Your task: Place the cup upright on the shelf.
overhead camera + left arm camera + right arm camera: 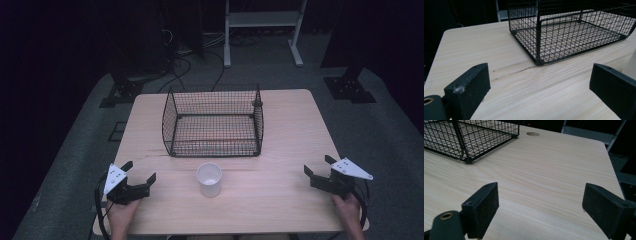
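Note:
A white cup (209, 179) stands upright on the wooden table (290, 130), just in front of a black wire basket (213, 121). My left gripper (139, 171) rests near the table's front left corner, jaws wide open with nothing between them, well to the left of the cup. In the left gripper view the basket (571, 32) lies ahead and a sliver of the cup (632, 65) shows behind the right jaw. My right gripper (317, 166) sits at the front right edge, open and holding nothing. The right gripper view looks over bare tabletop toward the basket's corner (469, 137).
The basket has nothing in it. A round hole (533, 134) marks the tabletop near its far edge. Beyond the table a white metal frame (262, 30) stands on the grey floor, with cables and dark stand bases (350, 87) around it.

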`<control>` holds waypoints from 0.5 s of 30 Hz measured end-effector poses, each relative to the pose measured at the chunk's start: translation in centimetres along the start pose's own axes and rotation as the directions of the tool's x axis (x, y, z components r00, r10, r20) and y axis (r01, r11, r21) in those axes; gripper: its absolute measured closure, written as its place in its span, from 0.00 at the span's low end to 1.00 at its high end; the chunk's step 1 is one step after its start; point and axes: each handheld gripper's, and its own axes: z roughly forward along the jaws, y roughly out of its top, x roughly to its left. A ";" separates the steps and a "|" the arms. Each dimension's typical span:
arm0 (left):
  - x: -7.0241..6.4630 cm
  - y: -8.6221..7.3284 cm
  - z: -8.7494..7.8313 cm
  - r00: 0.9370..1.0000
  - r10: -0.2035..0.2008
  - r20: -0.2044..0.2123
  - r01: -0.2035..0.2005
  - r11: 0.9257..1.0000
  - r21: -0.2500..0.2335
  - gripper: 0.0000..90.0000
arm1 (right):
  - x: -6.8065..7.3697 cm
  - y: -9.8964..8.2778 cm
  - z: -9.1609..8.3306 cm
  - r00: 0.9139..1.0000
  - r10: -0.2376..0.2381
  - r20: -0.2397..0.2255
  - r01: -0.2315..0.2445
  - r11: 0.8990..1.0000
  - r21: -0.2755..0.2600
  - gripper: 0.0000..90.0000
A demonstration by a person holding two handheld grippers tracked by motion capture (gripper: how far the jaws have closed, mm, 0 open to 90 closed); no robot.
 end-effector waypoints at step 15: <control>-1.5 0.4 0.4 0.997 0.076 0.022 -0.076 0.997 0.026 0.03 | 0.0 0.0 0.0 1.000 0.000 0.005 0.000 1.000 0.000 0.15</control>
